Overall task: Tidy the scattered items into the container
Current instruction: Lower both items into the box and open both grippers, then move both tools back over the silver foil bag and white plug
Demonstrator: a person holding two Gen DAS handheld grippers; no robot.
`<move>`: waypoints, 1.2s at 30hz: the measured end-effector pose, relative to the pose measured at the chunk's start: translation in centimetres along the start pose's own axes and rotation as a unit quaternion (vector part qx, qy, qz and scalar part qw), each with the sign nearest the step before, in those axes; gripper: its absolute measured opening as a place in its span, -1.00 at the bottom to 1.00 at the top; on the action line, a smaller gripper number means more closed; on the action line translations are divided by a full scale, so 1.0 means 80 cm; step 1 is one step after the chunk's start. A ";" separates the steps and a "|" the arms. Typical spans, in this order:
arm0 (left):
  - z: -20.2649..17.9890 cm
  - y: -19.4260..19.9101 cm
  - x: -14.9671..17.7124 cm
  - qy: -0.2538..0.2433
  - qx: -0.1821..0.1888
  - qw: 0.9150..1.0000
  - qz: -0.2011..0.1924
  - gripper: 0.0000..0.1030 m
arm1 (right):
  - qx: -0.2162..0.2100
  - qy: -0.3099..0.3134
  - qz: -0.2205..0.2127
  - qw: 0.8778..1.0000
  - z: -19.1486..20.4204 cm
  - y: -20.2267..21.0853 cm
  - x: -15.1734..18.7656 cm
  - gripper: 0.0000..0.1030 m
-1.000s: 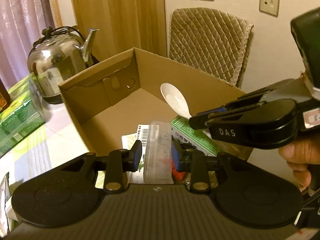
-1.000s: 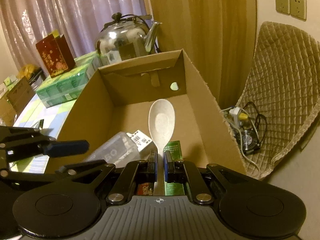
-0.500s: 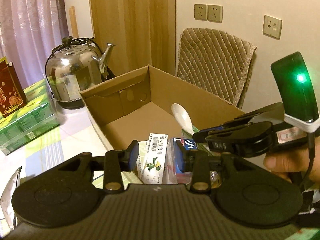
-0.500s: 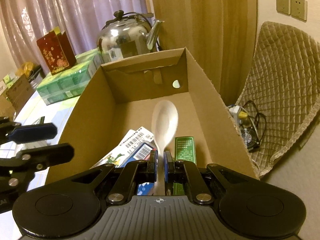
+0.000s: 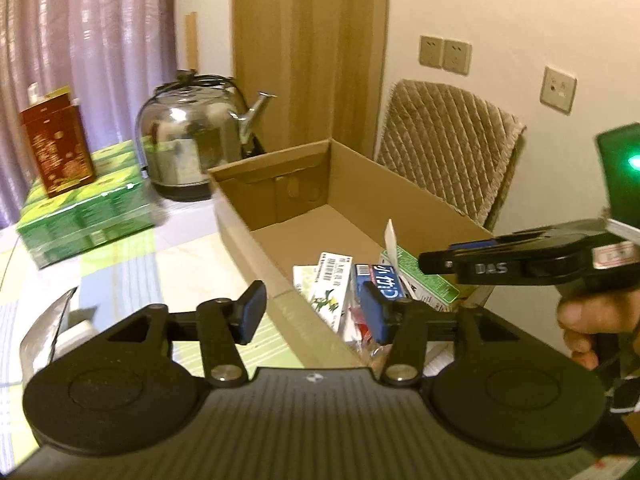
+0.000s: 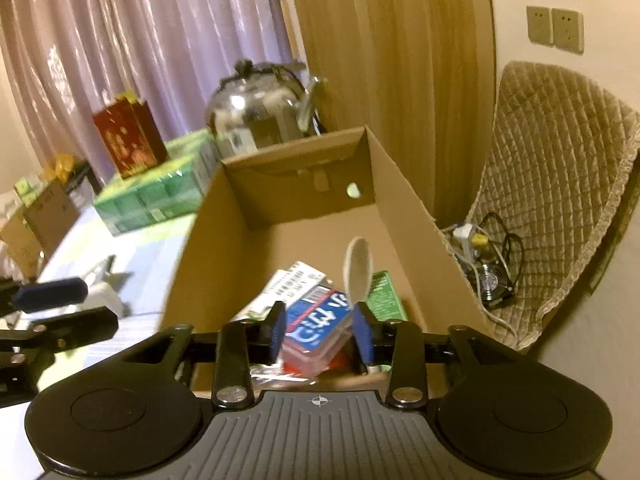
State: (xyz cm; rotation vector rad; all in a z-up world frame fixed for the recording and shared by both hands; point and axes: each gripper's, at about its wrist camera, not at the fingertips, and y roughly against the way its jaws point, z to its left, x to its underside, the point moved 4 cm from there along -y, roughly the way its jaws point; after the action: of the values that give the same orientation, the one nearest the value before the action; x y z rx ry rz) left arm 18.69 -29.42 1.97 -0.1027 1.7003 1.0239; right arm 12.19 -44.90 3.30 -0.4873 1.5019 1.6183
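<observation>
Both grippers hang over the near end of the cardboard box. Right gripper has its jaws spread apart, and the white spoon stands tilted between them, its handle leaning against the right-hand pad, bowl pointing up; I judge it let go rather than gripped, mid-drop into the box. Left gripper is likewise spread wide and empty, straddling the box's near left wall.

So the step in hand looks like releasing the spoon. Next, the right gripper would need to draw back and up so the spoon can settle flat among the packets, and the left could turn toward the silvery foil packet lying on the tablecloth, outside the box.

Inside the box lie a blue packet, a white carton with a barcode, and a green carton, all crowded at the near end; the far half is bare cardboard. The spoon is pale, smooth, plastic-looking, and blurred in the frame.
</observation>
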 end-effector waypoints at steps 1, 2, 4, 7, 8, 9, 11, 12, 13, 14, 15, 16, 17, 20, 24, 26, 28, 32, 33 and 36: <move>0.004 0.008 0.003 0.006 -0.003 1.000 -0.002 0.01 | -0.004 0.001 -0.007 1.000 0.007 0.009 0.001 0.43; 0.008 0.017 0.006 0.011 -0.006 1.000 -0.003 0.03 | -0.008 0.002 -0.017 1.000 0.014 0.020 0.003 0.62; 0.014 0.032 0.013 0.019 -0.012 1.000 -0.004 0.05 | -0.018 0.008 -0.030 0.999 0.031 0.035 0.007 0.69; 0.028 0.057 0.027 0.032 -0.028 0.999 -0.006 0.19 | -0.032 0.022 -0.037 0.999 0.058 0.051 0.014 0.91; 0.033 0.065 0.032 0.038 -0.033 0.999 -0.006 0.24 | -0.035 0.028 -0.041 0.998 0.067 0.056 0.016 0.96; 0.038 0.073 0.037 0.043 -0.038 0.998 -0.007 0.28 | -0.038 0.035 -0.045 0.998 0.076 0.061 0.018 0.96; 0.052 0.092 0.049 0.053 -0.052 0.997 -0.008 0.45 | -0.046 0.044 -0.047 0.997 0.094 0.067 0.023 0.97; 0.059 0.100 0.054 0.056 -0.058 0.997 -0.008 0.48 | -0.051 0.047 -0.047 0.996 0.102 0.070 0.025 0.97; 0.066 0.109 0.060 0.059 -0.065 0.996 -0.007 0.54 | -0.055 0.049 -0.048 0.996 0.110 0.074 0.028 0.97; 0.073 0.117 0.066 0.063 -0.071 0.995 -0.006 0.61 | -0.059 0.052 -0.049 0.996 0.117 0.076 0.032 0.97; 0.080 0.126 0.073 0.069 -0.077 0.995 -0.005 0.65 | -0.062 0.055 -0.049 0.995 0.124 0.078 0.035 0.97; 0.088 0.135 0.080 0.075 -0.084 0.994 -0.005 0.70 | -0.066 0.060 -0.048 0.995 0.132 0.079 0.038 0.97; 0.097 0.144 0.086 0.080 -0.092 0.992 -0.006 0.75 | -0.070 0.066 -0.047 0.994 0.141 0.080 0.042 0.97; 0.121 0.167 0.106 0.094 -0.117 0.989 -0.007 0.87 | -0.083 0.087 -0.040 0.992 0.168 0.080 0.054 0.97; 0.151 0.188 0.130 0.114 -0.148 0.982 -0.004 0.93 | -0.102 0.106 -0.025 0.989 0.201 0.073 0.071 0.97; 0.167 0.197 0.141 0.126 -0.163 0.979 -0.004 0.97 | -0.110 0.114 -0.020 0.987 0.215 0.071 0.079 0.97; 0.181 0.207 0.152 0.136 -0.177 0.975 -0.006 0.97 | -0.119 0.119 -0.016 0.986 0.227 0.068 0.085 0.97; 0.206 0.221 0.168 0.152 -0.203 0.967 -0.009 0.97 | -0.128 0.131 -0.005 0.983 0.248 0.060 0.095 0.97; 0.212 0.223 0.171 0.153 -0.209 0.966 -0.009 0.97 | -0.129 0.134 -0.002 0.983 0.251 0.058 0.098 0.97; 0.225 0.227 0.181 0.161 -0.220 0.962 -0.005 0.97 | -0.130 0.144 0.006 0.981 0.261 0.049 0.103 0.97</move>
State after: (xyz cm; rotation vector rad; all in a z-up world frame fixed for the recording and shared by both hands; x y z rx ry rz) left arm 16.63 -0.16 -0.05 -0.5931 1.7240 1.4235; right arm 9.93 -22.24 3.60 -0.8906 1.5057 1.8242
